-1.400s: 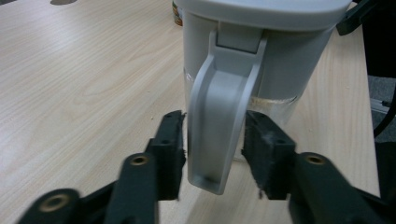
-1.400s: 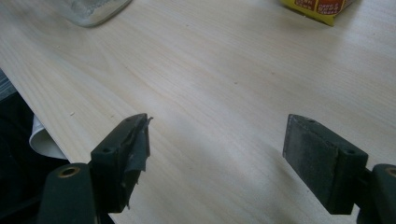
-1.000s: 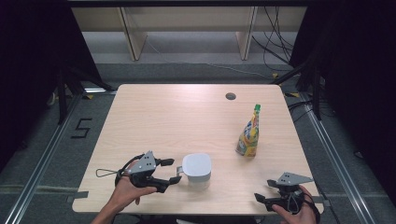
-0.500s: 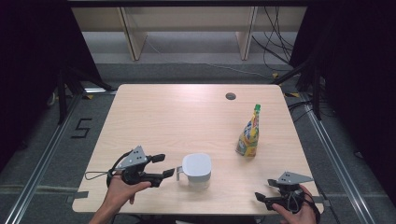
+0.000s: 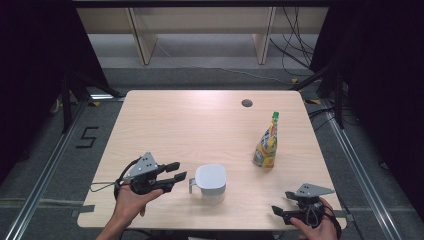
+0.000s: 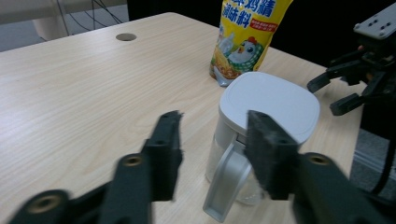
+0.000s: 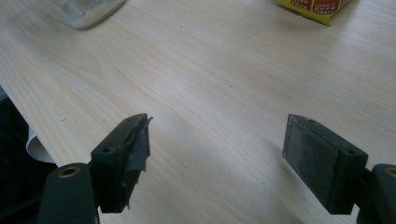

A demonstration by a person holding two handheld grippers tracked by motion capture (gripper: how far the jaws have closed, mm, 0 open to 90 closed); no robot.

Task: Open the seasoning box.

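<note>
Left gripper view: the jug (image 6: 261,126) handle points at the left claw (image 6: 212,144), whose jaws, just narrowing, flank it untouching; right claw (image 5: 287,212) is farther, apart

Your left gripper (image 5: 175,171) is black, with two long jaws and a grey three-cornered plate dotted with small holes on top. A thin black cable loops back from its body beside your left hand (image 5: 131,197). Seen from its own camera, each jaw ends in a flat, rough dark pad, and brass-coloured rivets sit at the linkage joints. Your right gripper (image 5: 278,212) has the same black build and the same grey plate, with cable wound round your right hand (image 5: 315,225). One of its pads carries torn, frayed black tape at the tip. Both forearms are bare of sleeves.
</note>
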